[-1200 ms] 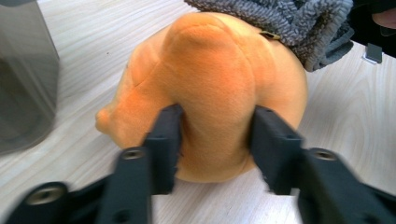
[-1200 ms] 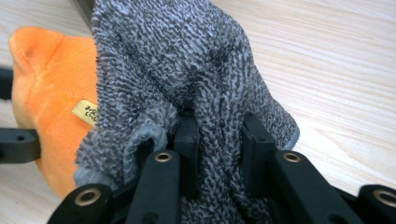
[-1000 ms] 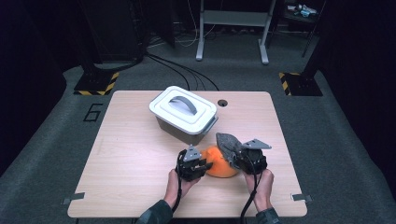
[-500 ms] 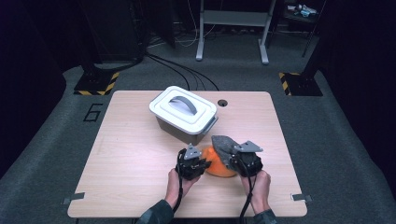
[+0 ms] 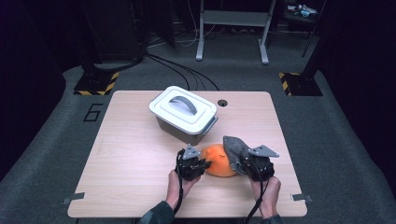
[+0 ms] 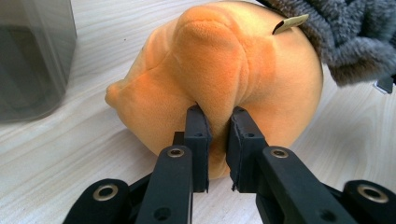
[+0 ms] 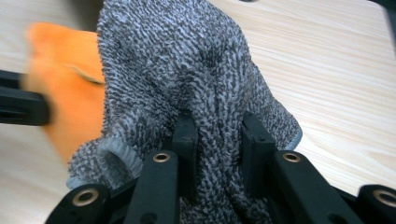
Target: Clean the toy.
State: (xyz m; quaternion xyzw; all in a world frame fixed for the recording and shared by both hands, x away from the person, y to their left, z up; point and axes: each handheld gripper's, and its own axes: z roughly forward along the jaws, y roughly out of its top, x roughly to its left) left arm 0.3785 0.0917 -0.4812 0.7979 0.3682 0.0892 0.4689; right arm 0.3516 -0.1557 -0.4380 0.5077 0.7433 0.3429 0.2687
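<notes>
My left hand-held gripper (image 6: 217, 126) pinches the orange plush (image 6: 224, 74); my right hand-held gripper (image 7: 217, 133), clamped on the grey cloth (image 7: 187, 65), has moved it leftward against the plush.

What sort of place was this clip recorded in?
Probably a lab or recording studio, not a home: a lone wooden table on grey carpet, hazard-striped stand bases, floor cables, and a floor marking "6".

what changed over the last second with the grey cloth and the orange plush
The right gripper, shut on the grey cloth, has drawn toward the person and slightly left, bringing the cloth against and partly over the orange plush toy. The left gripper stays clamped on a fold of the toy, which has not visibly moved. The lidded grey box and table are unchanged.
</notes>
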